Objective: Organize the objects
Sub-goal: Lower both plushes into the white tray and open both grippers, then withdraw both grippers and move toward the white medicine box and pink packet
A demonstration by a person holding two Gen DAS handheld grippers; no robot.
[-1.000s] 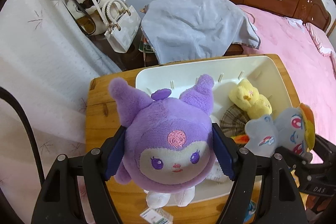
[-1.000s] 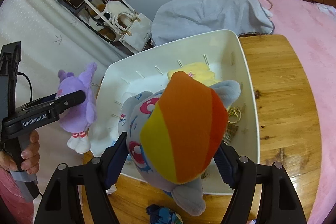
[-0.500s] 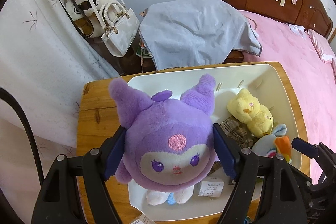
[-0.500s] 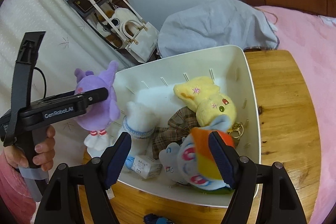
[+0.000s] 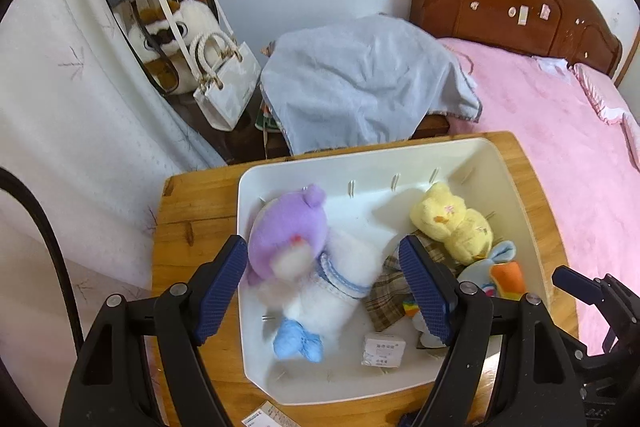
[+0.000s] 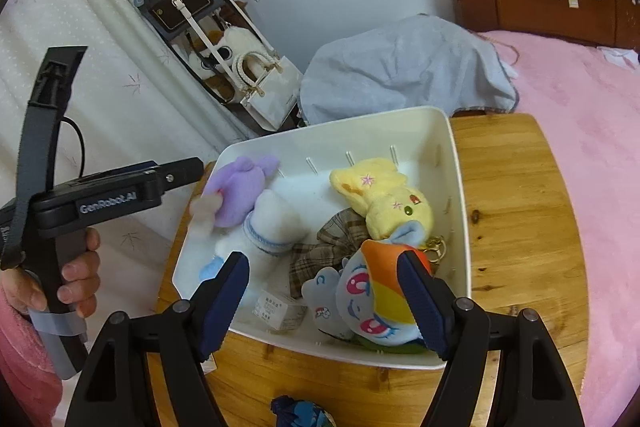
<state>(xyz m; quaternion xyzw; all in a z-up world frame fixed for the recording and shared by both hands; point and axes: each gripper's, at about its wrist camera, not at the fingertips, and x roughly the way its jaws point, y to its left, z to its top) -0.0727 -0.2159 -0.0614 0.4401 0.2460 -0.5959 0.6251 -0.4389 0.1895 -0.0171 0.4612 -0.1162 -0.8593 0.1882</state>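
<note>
Both your grippers hang above the white bin (image 5: 516, 179) on the wooden table (image 6: 516, 195), pointing down into it.

Left gripper (image 5: 324, 279): jaws released, nothing pressed between the pads. The purple plush (image 5: 286, 231) is below them in the bin's left part, blurred, against the white plush (image 5: 340, 283) with the blue trim.

Right gripper (image 6: 324, 291): jaws spread, empty. The rainbow-maned blue plush (image 6: 376, 303) lies in the bin's near right corner; the right pad overlaps its mane in this view, and I cannot tell whether they touch.

Also in the bin: yellow plush (image 6: 384, 195) toward the far right, plaid cloth (image 6: 332, 247) mid-bin, a small white box (image 5: 383, 349) near the front wall.

Your left hand (image 6: 76, 275) grips the left gripper's handle at the table's left edge. A dark blue item (image 6: 300, 413) sits on the table in front of the bin.
</note>
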